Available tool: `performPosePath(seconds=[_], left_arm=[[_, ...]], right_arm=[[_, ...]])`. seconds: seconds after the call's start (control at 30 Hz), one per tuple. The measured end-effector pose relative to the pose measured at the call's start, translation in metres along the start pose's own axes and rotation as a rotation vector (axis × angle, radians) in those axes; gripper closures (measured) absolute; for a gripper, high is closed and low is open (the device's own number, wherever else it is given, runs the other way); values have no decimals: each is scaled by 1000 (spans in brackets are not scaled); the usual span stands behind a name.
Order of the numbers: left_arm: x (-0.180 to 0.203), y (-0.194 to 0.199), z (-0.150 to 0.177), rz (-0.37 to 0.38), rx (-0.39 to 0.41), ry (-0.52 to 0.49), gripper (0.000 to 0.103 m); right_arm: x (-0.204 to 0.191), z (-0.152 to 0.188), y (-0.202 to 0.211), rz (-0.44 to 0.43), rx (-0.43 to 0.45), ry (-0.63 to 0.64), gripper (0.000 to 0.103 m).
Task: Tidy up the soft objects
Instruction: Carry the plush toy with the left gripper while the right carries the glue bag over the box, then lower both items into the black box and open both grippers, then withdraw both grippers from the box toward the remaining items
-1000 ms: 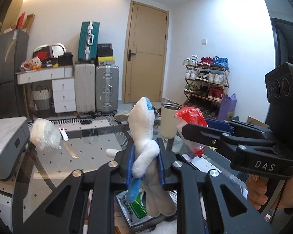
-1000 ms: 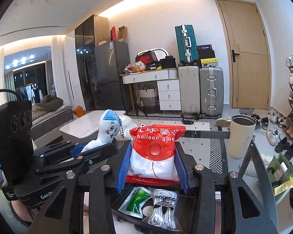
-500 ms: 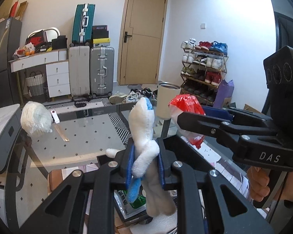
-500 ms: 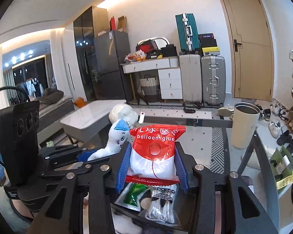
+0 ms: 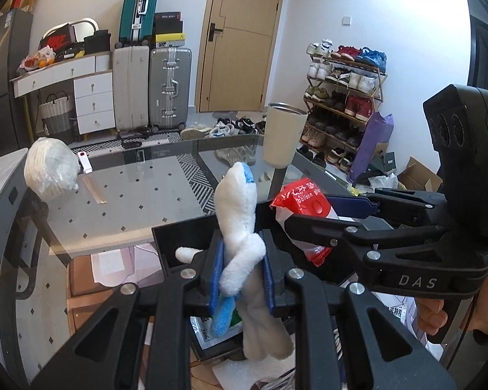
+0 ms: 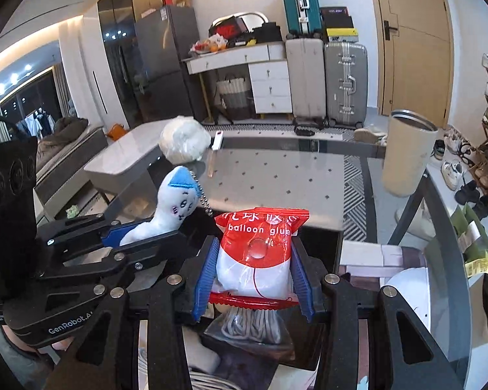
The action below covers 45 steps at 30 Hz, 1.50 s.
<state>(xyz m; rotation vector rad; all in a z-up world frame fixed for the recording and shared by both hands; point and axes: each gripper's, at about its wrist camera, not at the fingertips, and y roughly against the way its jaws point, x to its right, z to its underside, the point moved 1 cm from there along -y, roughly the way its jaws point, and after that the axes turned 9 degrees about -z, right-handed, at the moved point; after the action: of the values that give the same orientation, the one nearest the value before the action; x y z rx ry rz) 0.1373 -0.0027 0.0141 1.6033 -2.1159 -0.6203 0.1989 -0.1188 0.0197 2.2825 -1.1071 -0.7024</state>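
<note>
Both tongs have dipped toward the black tray point(image 5: 179, 237) on the glass bench point(image 5: 130, 195). Left tongs point(image 5: 242, 269) pinch a white plush toy point(image 5: 239, 214) tight; right tongs point(image 6: 253, 273) clamp a red balloon-glue packet point(image 6: 257, 247) above it.

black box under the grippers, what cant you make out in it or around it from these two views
- Left wrist view: the black box is mostly hidden by the plush toy and the left gripper.
- Right wrist view: the balloon glue packet in the right gripper covers the box; only a bag of white laces shows below.
- Both views: loose packets at the bottom edge are cut off, print unreadable.
</note>
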Motion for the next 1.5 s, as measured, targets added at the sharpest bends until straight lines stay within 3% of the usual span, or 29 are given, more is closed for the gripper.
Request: performPosePath(seconds=[0.2,0.43,0.57,0.6,0.8,1.07,1.37,1.5], left_arm=[[-1,-8,3,15,-55,8,84],[1,-9,6,17,-72,4,83],[0,-8,6,18,-74,18,82],[0,-8,5,18,-76,19,81],[-2,-10,6,-6,-80,29,56],[-6,-1,1,4,-75,52,55],[11,30,14,-29,-201,-61,53],[21,40,32,15,-254,-105,53]], right_arm=[[4,6,-9,9,-53,-14,60],[6,6,-9,4,-52,-11,60],[4,8,-11,0,-61,-12,54],[4,8,-11,0,-58,-12,49],[4,8,-6,-1,-40,-23,49],[4,9,2,-18,-43,-17,49],[3,30,38,-17,-107,-15,49],[10,54,54,-54,-170,-40,49]])
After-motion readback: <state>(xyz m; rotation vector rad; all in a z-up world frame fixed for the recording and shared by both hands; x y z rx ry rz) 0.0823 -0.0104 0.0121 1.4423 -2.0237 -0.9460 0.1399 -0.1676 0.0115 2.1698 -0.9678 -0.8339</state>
